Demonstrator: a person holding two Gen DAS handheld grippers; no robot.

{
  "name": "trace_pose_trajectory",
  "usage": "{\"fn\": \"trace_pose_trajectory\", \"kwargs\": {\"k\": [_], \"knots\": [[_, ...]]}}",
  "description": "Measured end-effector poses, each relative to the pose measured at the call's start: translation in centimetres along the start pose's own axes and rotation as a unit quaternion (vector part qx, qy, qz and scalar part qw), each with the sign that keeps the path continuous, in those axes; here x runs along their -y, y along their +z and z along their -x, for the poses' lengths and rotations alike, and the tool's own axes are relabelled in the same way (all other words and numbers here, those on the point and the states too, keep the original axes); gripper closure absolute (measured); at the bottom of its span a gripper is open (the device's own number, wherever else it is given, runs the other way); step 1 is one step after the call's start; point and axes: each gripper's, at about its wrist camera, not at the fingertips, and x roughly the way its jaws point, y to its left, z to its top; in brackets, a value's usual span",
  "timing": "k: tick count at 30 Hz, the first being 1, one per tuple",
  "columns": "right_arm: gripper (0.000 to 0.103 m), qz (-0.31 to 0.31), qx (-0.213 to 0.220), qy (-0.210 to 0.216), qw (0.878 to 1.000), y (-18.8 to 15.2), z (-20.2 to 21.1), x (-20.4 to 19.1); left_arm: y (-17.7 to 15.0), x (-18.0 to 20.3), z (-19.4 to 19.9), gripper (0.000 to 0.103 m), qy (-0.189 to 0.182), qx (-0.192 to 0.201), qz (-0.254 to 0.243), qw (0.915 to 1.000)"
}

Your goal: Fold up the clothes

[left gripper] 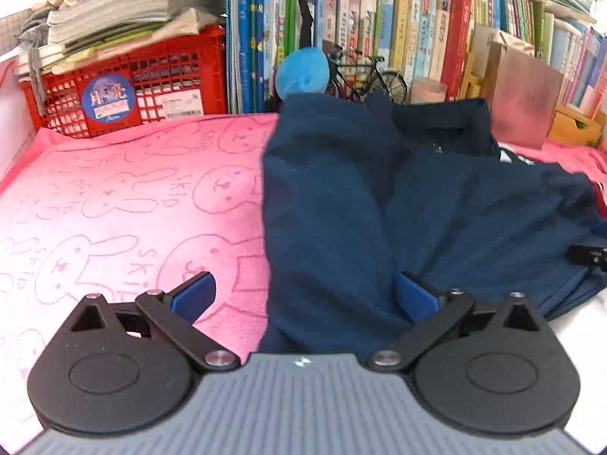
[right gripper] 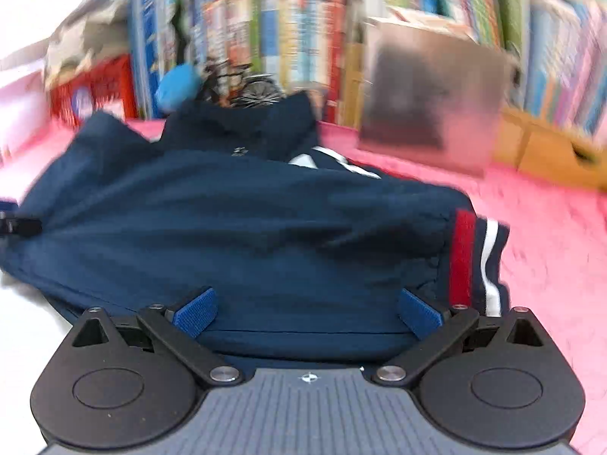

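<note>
jacket (right gripper: 246, 227) long axis sideways, collar (right gripper: 265, 132) far, striped cuff (right gripper: 474, 254) right.

Navy jacket (right gripper: 242, 227) lies rumpled on the pink towel (left gripper: 114, 197); red-and-white striped cuff (right gripper: 474, 261) at its right.

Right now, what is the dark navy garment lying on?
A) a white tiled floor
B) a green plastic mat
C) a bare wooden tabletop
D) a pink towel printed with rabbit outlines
D: the dark navy garment lies spread over a pink towel printed with rabbit outlines, which shows around it in both views.
</note>
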Motion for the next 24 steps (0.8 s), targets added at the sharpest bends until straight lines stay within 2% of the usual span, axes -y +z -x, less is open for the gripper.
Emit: {"fn": "trace_pose_trajectory", "kwargs": {"k": [3,5,7,10,14,17,24], "knots": [[0.000,-0.003,0.025,0.008,1.000,0.5,1.4,-0.1,0.9,0.5,1.0,0.002,0.002,0.018,-0.006,0.9998],[0.000,0.012,0.050,0.013,0.999,1.4,1.7,-1.0,2.2,1.3,0.1,0.001,0.007,0.033,-0.016,0.9993],[0.000,0.017,0.064,-0.017,0.998,2.7,0.9,-1.6,3.5,1.9,-1.4,0.001,0.024,0.040,-0.023,0.9987],[0.000,-0.006,0.052,-0.049,0.997,4.2,-2.2,-0.2,4.4,1.3,-5.0,0.002,0.060,0.022,-0.003,0.9980],[0.000,-0.031,0.024,-0.066,0.997,4.3,-6.4,2.7,3.5,-0.2,-8.9,0.000,0.106,0.001,0.003,0.9944],[0.000,-0.029,0.015,-0.063,0.997,4.1,-7.5,3.1,2.6,-1.6,-9.7,0.000,0.091,-0.001,0.034,0.9953],[0.000,-0.027,0.007,-0.058,0.998,4.2,-8.8,3.1,2.4,-2.3,-10.2,0.000,0.078,-0.009,0.049,0.9957]]}}
